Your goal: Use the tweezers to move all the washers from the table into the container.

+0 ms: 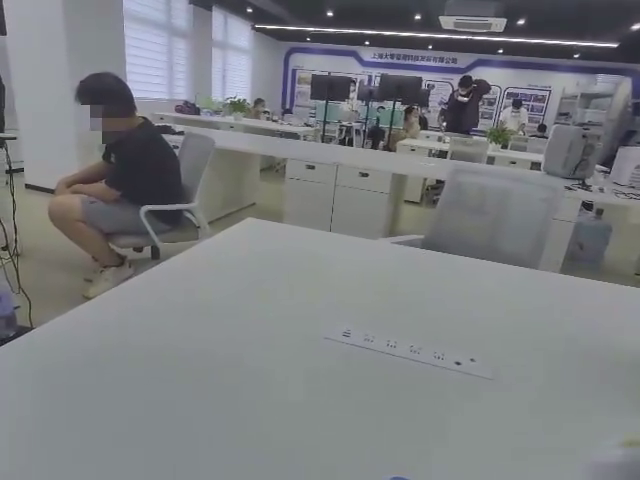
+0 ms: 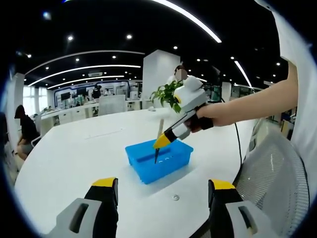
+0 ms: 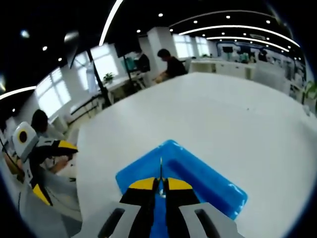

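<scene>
So the right gripper [image 2: 162, 141] came in from the right of the left gripper view, held by a hand [image 2: 210, 116] on an outstretched bare arm, and it was tilted nose-down toward the table [image 2: 74, 153]. Its jaws were pinched nearly together on the tweezers [image 2: 156, 153], which hung pretty much straight down with the tip inside the blue container [image 2: 148, 171]. In the right gripper view it was the same deal: the thin point stuck out past the yellow jaw tips, right over the tray's open inside. Couldn't tell if the tip had anything in it, and couldn't make out washers in the container either, just a few glints on the floor of it. The left gripper [image 2: 163, 186] sat low and level on the near side, jaws spread wide with nothing between them. One washer [image 2: 175, 197] lay on the table just in front of the container, between those jaws as that view had it. A plant [image 2: 166, 94] stood behind the right gripper. The head view looked out across the table past a flush power strip [image 1: 415, 352] to a seated person [image 1: 125, 170]. There was writing high on the far wall, too small to read.
</scene>
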{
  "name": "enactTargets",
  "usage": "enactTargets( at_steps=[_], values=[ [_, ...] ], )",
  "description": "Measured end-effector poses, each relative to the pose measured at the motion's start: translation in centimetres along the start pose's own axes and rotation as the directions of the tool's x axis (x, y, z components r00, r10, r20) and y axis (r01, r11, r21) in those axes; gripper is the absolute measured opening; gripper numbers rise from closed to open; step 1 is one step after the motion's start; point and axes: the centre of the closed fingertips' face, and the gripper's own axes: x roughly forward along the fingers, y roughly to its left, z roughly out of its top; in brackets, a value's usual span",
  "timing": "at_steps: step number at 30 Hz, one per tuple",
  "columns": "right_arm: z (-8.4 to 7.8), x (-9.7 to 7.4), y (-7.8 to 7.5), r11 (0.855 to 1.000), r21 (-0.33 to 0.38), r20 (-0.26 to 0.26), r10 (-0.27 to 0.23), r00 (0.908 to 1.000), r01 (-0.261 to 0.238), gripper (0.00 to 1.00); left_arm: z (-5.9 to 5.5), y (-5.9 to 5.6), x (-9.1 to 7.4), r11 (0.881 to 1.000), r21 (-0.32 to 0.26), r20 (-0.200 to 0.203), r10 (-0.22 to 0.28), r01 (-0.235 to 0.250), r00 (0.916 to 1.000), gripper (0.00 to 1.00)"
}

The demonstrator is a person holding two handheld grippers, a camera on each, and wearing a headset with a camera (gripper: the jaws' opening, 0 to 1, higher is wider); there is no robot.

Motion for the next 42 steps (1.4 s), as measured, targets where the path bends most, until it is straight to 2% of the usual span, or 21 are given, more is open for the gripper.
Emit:
enactTargets(
  at_steps=[7,16,20,24,29,33,39,42],
  values=[
    [-0.4,0.8,-0.7,1.0,0.008,-0.023,-0.016,0.9996,0.016,0.03,-0.1,-0.1,0.0,1.0,-0.001,-0.002,-0.004,0.004,1.0,0.75],
    [-0.9,0.6,0.0,0.999,-0.027,-0.044,-0.02,0.9988,0.019,0.04,-0.1,-0.1,0.0,1.0,-0.004,-0.003,-0.005,0.005,1.0,0.75],
    [-0.9,-0.6,0.9,0.998,-0.062,-0.026,-0.009,0.9996,0.007,0.04,-0.1,0.0,0.0,1.0,-0.003,-0.006,-0.005,0.005,1.0,0.75],
    [0.1,-2.0,1.6,0.996,-0.086,0.023,-0.009,0.9997,0.011,0.03,-0.1,0.0,0.0,1.0,-0.005,-0.005,-0.005,0.005,1.0,0.75],
    [1.8,-3.7,3.5,0.994,-0.113,0.096,0.016,0.9952,-0.005,0.03,-0.3,-0.2,0.0,1.0,0.0,-0.013,-0.014,0.014,0.9998,0.74],
    [2.0,-4.3,5.5,0.991,-0.126,0.111,0.059,0.992,-0.045,0.03,-0.3,-0.2,0.0,1.0,0.0,-0.016,-0.017,0.017,0.9997,0.74],
    [1.4,-4.5,8.4,0.982,-0.145,0.095,0.133,0.9866,-0.118,0.03,-0.3,-0.3,0.1,1.0,0.0,-0.017,-0.021,0.021,0.9996,0.74],
    [-0.1,-3.8,9.6,0.974,-0.151,0.042,0.18,0.9829,-0.171,0.03,-0.3,-0.4,0.1,1.0,0.0,-0.017,-0.023,0.023,0.9996,0.74]
  ],
)
